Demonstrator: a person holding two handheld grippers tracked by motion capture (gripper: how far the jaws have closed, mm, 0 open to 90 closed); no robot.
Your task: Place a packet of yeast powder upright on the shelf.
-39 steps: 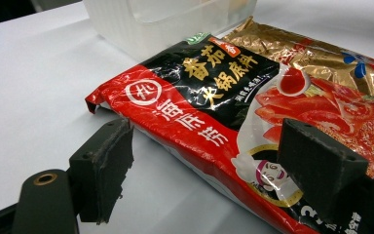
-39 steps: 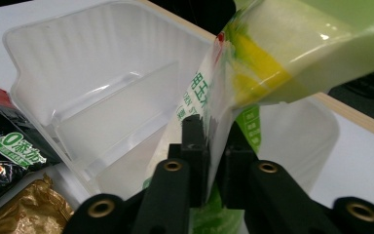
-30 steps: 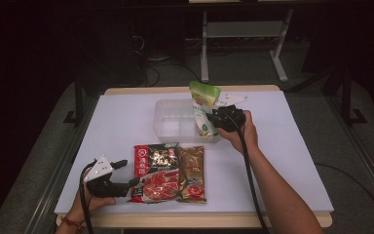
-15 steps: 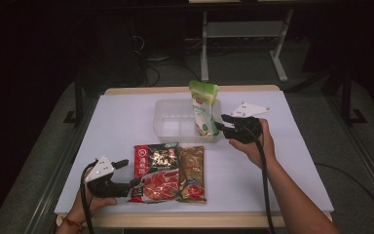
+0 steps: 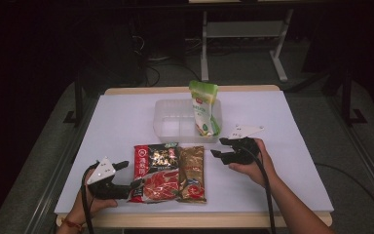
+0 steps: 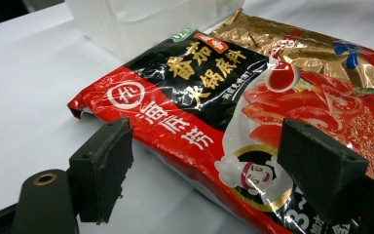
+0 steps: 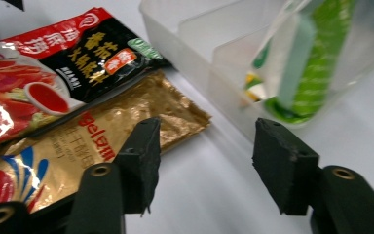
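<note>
The right gripper (image 5: pixel 223 147), jaws just released and empty, has the gold packet (image 5: pixel 191 173) nearest, lying lengthwise at its eight o'clock.

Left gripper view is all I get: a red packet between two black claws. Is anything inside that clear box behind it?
Observer: Yes, a green and white pouch stands upright in the clear box, at the end nearer the right claw.
Operator: What's that other claw doing?
Observer: It hangs open just in front of the box, by a gold packet; its jaws have just been opening, with nothing between them.
</note>
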